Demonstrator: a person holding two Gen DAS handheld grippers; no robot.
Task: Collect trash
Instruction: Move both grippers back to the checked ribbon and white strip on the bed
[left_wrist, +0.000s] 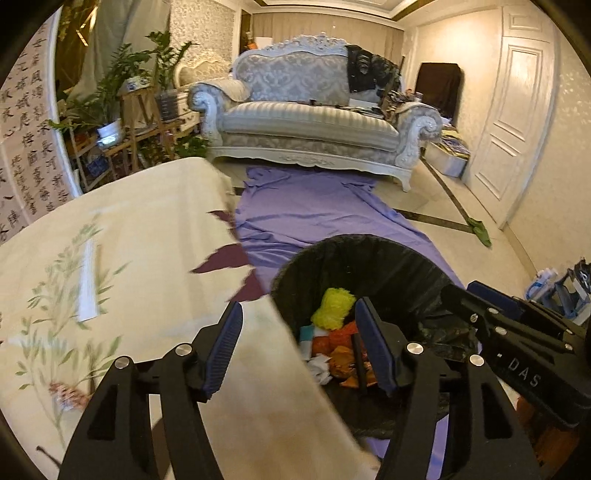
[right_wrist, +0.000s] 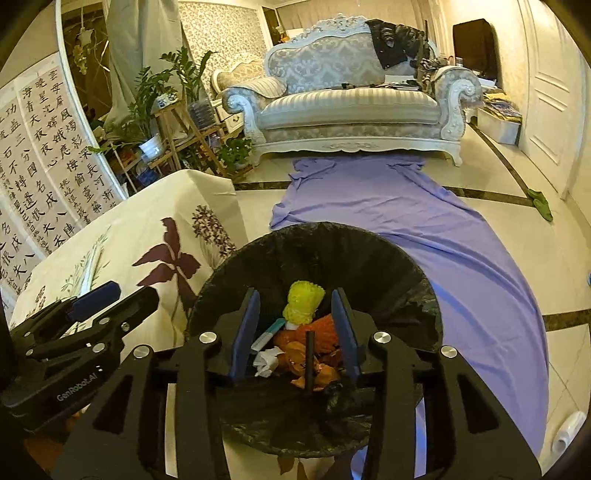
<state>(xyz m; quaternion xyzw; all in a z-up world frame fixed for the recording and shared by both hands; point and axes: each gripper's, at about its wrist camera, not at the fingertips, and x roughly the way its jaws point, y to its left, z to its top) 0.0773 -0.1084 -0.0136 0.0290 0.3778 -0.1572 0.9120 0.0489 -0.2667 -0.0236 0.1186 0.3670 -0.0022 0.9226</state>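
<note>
A round trash bin (right_wrist: 332, 243) lined with a black bag stands on the floor beside the table; it also shows in the left wrist view (left_wrist: 369, 251). Inside lie a yellow crumpled piece (right_wrist: 303, 302), orange wrappers (right_wrist: 317, 332), white tissue (right_wrist: 266, 362), a teal-and-white pen-like item (right_wrist: 267, 334) and a black stick (right_wrist: 308, 362). My right gripper (right_wrist: 295, 332) is open and empty, right above the bin's mouth. My left gripper (left_wrist: 299, 343) is open and empty, over the table edge and the bin's left rim. A white paper strip (left_wrist: 88, 280) lies on the table.
The table (left_wrist: 129, 229) has a cream floral cloth. A purple sheet (right_wrist: 424, 229) runs over the tiled floor to an ornate sofa (right_wrist: 351, 99). Potted plants on wooden stands (right_wrist: 162, 122) are at the back left. A green slipper (right_wrist: 541, 205) lies by the white door.
</note>
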